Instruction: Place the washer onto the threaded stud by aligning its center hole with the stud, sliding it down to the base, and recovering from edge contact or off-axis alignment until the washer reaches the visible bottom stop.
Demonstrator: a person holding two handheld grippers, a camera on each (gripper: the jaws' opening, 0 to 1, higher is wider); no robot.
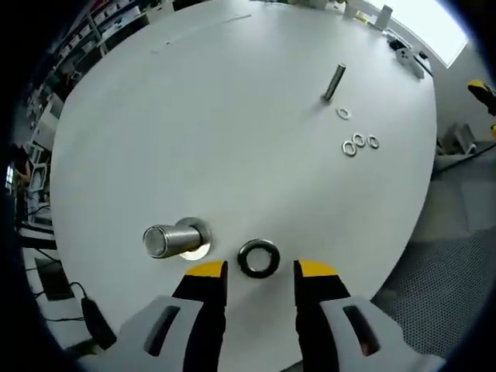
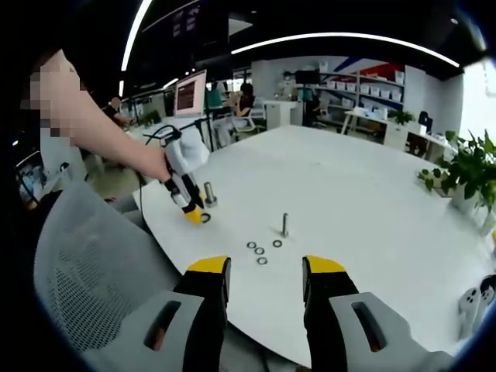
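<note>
Left gripper: jaws apart, released, straddling dark washer flat on white table, washer between yellow tips, touching neither

Large threaded stud at 9 o'clock of washer, near, on round base

Thin stud far toward 1 o'clock, four small washers beside it

Right gripper: jaws spread, empty, at near table edge; small washers at 12 o'clock, left gripper at 10 o'clock, mesh chair at 8 o'clock
</note>
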